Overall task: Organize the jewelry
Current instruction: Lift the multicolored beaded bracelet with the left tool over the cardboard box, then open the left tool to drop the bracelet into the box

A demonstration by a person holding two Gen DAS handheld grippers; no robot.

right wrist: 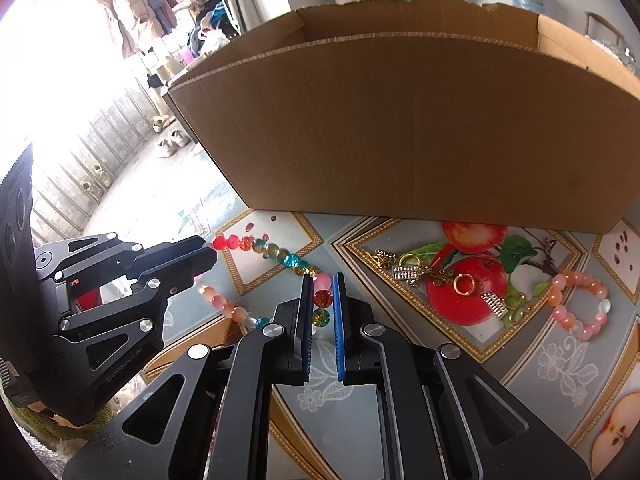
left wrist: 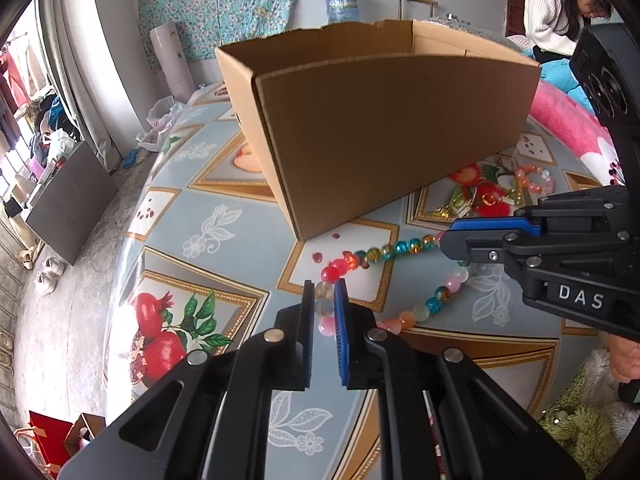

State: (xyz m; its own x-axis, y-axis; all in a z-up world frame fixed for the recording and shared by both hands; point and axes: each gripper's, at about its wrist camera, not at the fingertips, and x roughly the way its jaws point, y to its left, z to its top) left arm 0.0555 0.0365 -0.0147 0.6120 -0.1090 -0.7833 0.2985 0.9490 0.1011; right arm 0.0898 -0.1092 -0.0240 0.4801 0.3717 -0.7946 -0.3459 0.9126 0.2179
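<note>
Black tongs fill the foreground of both views. Left tongs [left wrist: 325,285] are clamped on pale beads of a long bead necklace [left wrist: 404,249]; right tongs [right wrist: 322,278] are clamped on a red and a gold bead of the same necklace, further along the strand. Between the two grips the necklace loops across the table [left wrist: 224,216], its red, teal, amber and pink beads running just ahead of both tongs.

Covering the table is a glossy blue-grey cloth printed with gold-framed panels, white flowers, apples and pomegranates. Right of the right tongs lie small gold and silver charms [right wrist: 440,278] and rings, and further right a pink bracelet [right wrist: 580,306].

Straight ahead of both tongs stands a large open cardboard box [left wrist: 380,128], its near wall close behind the necklace; its inside cannot be seen.

Beyond the table, a grey concrete floor [left wrist: 60,312] holds shoes and bags to the left. Floral fabric [left wrist: 224,0] hangs on the far wall. A person [left wrist: 556,12] in white sits at far right, near a pink blanket [left wrist: 568,120].
</note>
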